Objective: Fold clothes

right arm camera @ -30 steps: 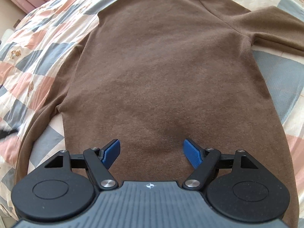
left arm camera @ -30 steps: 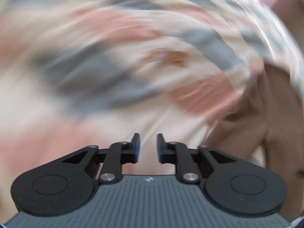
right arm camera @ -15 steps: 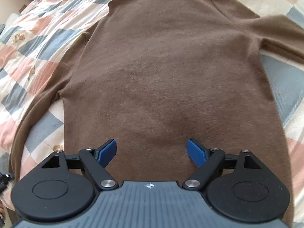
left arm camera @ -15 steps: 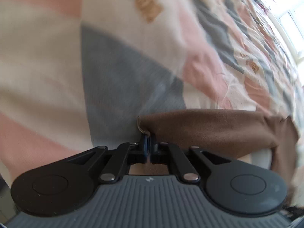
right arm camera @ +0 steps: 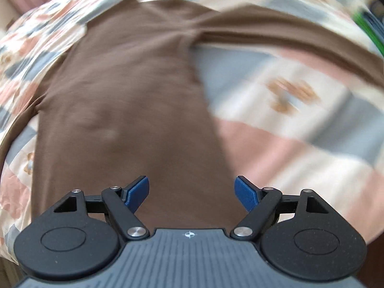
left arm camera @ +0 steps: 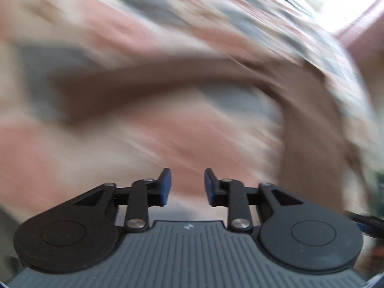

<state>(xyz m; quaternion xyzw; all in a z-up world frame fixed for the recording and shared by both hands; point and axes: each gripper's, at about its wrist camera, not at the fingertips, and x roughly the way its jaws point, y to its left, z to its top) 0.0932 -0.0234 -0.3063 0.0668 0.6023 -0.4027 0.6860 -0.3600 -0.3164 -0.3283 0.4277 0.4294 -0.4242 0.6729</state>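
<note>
Left gripper (left arm camera: pixel 186 184) and right gripper (right arm camera: pixel 191 193): black linkage arms, silver pivot screws, blue-padded jaws, ribbed grey housing.

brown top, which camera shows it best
The right wrist view: the brown top fills it, with body, neck and one sleeve visible, only slightly blurred. The left wrist view shows just a heavily smeared sleeve and side edge.

My left hand-held gripper (left arm camera: pixel 187 184) has its jaws apart, nothing between them — ahead I see a blurred brown sleeve (left arm camera: pixel 148 84) lying on the patchwork bed cover (left arm camera: pixel 120 31).
</note>
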